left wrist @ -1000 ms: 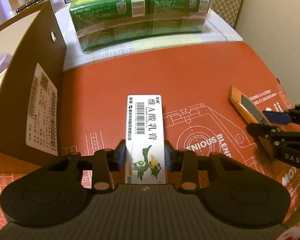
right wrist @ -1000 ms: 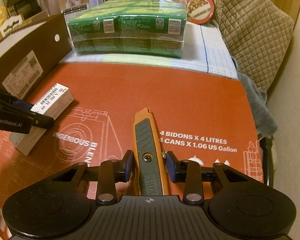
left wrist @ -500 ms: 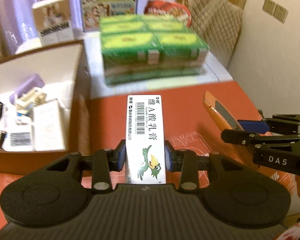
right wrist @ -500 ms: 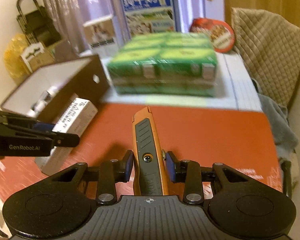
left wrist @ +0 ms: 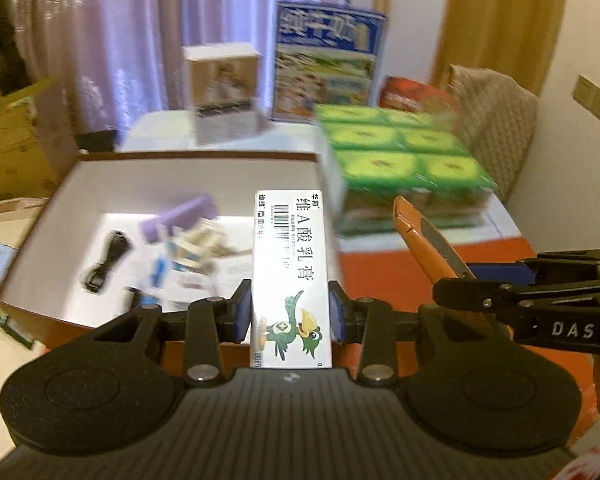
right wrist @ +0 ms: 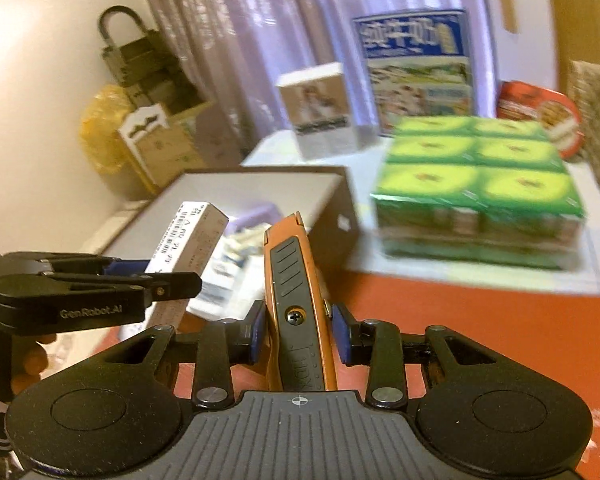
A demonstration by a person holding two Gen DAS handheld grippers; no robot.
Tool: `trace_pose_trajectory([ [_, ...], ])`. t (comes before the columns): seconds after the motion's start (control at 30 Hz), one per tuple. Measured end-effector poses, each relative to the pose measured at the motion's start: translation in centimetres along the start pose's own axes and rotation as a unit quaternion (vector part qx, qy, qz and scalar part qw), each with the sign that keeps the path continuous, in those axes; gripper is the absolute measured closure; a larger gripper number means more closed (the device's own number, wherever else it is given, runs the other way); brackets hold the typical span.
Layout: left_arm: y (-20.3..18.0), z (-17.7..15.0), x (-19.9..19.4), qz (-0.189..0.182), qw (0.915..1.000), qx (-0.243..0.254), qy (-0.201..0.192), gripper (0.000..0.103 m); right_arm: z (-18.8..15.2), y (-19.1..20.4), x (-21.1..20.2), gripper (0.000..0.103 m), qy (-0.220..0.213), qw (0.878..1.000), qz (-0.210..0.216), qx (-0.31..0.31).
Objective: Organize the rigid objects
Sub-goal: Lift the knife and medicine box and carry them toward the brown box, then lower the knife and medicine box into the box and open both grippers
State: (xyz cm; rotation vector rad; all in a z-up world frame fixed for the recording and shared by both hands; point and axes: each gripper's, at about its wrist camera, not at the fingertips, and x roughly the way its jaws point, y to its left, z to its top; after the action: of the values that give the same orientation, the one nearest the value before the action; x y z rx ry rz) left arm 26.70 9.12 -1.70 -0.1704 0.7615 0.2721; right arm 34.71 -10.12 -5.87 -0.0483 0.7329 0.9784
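Note:
My left gripper (left wrist: 290, 314) is shut on a long white carton (left wrist: 291, 264) printed with a barcode and a green bird. It hangs in the air over the near right corner of an open brown box (left wrist: 196, 158) with a white inside. My right gripper (right wrist: 299, 328) is shut on an orange and grey utility knife (right wrist: 294, 284), lifted above the red surface (right wrist: 480, 320). In the left wrist view the right gripper (left wrist: 456, 284) and the knife (left wrist: 424, 236) show at the right. The right wrist view has the left gripper (right wrist: 168, 276) and the carton (right wrist: 188, 236) at its left.
Inside the box lie a purple block (left wrist: 176, 218), a black cable (left wrist: 106, 256) and several small packs. A shrink-wrapped pack of green cartons (left wrist: 400, 164) stands to the right of the box. A blue milk carton (left wrist: 328, 68) and a white box (left wrist: 222, 88) stand behind.
Both grippers rose off the red surface with the carton and the knife and swung left toward the open box, whose inside now shows.

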Motion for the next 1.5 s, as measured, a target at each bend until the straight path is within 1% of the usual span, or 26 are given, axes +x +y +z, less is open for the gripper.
trace_pose_trajectory([
  [0.17, 5.4, 1.5, -0.4, 0.033, 0.9994, -0.002, -0.012, 0.070, 2.7, 3.5, 3.2, 0.071, -0.004, 1.000, 0.019, 0.003],
  [0.33, 10.8, 2.9, 0.8, 0.054, 0.9985, -0.004, -0.006, 0.070, 4.5, 6.8, 7.0, 0.071, -0.006, 1.000, 0.019, 0.000],
  [0.43, 13.3, 3.4, 2.0, 0.064, 0.9979, 0.003, 0.006, 0.070, 5.3, 7.9, 9.6, 0.071, -0.004, 1.000, 0.006, 0.003],
  [0.6, 16.7, 4.0, 4.8, 0.063, 0.9973, 0.012, 0.035, 0.070, 5.7, 8.6, 13.4, 0.071, 0.008, 0.999, -0.034, 0.021],
  [0.83, 19.4, 3.6, 9.0, 0.056, 0.9946, 0.022, 0.084, 0.070, 4.8, 8.4, 17.2, 0.071, 0.046, 0.994, -0.087, 0.043],
  [0.93, 20.1, 3.2, 10.3, 0.053, 0.9936, 0.023, 0.097, 0.070, 4.2, 8.2, 18.5, 0.071, 0.061, 0.992, -0.097, 0.059],
  [1.03, 20.6, 3.1, 11.2, 0.049, 0.9928, 0.024, 0.106, 0.070, 4.0, 8.0, 19.1, 0.071, 0.067, 0.990, -0.109, 0.064],
  [1.23, 20.8, 3.3, 12.2, 0.045, 0.9925, 0.035, 0.108, 0.069, 3.9, 8.0, 19.5, 0.071, 0.069, 0.987, -0.121, 0.077],
  [1.3, 20.7, 3.5, 12.2, 0.043, 0.9926, 0.042, 0.105, 0.063, 4.0, 8.0, 19.7, 0.071, 0.070, 0.987, -0.124, 0.079],
  [1.33, 20.6, 3.6, 12.2, 0.042, 0.9928, 0.044, 0.103, 0.056, 4.0, 8.0, 19.7, 0.071, 0.070, 0.986, -0.126, 0.080],
  [1.37, 20.6, 3.7, 12.2, 0.043, 0.9928, 0.046, 0.101, 0.054, 4.0, 8.0, 19.7, 0.071, 0.070, 0.986, -0.128, 0.082],
  [1.5, 20.6, 3.9, 12.1, 0.036, 0.9937, 0.045, 0.096, 0.053, 4.2, 8.0, 19.8, 0.070, 0.069, 0.985, -0.127, 0.091],
])
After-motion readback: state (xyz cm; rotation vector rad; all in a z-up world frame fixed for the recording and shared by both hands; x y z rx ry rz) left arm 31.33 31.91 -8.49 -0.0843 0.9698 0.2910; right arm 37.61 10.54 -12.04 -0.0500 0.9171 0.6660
